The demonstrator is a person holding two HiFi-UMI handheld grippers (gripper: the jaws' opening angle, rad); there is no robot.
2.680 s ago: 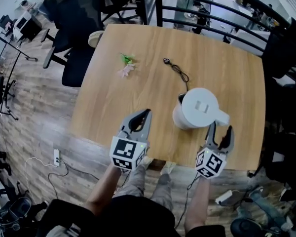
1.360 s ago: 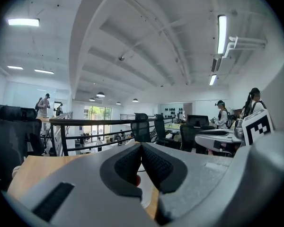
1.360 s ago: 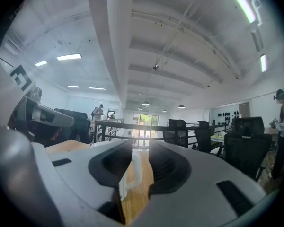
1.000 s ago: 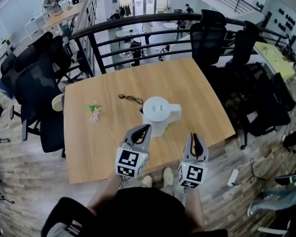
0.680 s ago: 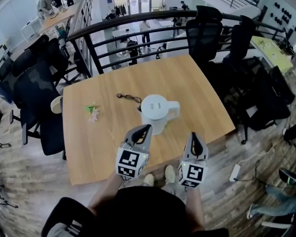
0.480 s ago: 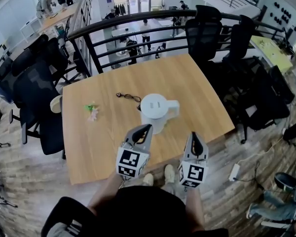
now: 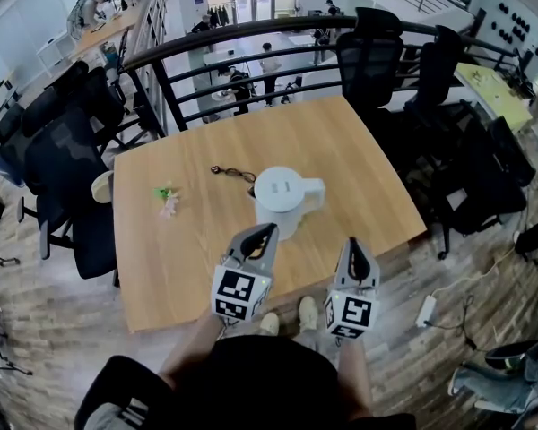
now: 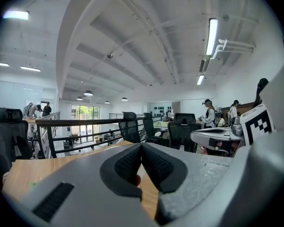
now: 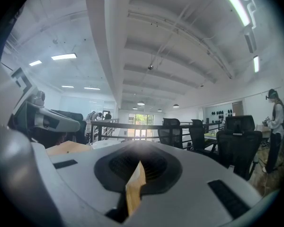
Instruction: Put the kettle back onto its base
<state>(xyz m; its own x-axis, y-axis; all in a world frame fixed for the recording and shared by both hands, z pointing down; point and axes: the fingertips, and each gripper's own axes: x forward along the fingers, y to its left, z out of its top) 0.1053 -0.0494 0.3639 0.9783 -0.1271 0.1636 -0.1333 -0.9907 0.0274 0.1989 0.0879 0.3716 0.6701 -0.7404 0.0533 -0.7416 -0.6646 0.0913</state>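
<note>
White kettle point(image 7: 281, 200) stood on the table point(image 7: 359, 150); our left gripper point(image 7: 266, 230) and right gripper point(image 7: 353, 244) were closed, empty. Snagging its cord point(image 7: 235, 175) could tip it.

- Light wooden square bench point(image 7: 161, 267): near edge and left half bare, open for passage.
- White round plastic kettle point(image 7: 282, 200): mid-bench, just ahead of left tongs point(image 7: 265, 232).
- Thin black cord point(image 7: 234, 175): lying behind the kettle, to its left.
- Small green-and-pink object point(image 7: 168, 201): left, well apart.
- Black metal railing point(image 7: 251, 38): closes far side.
</note>
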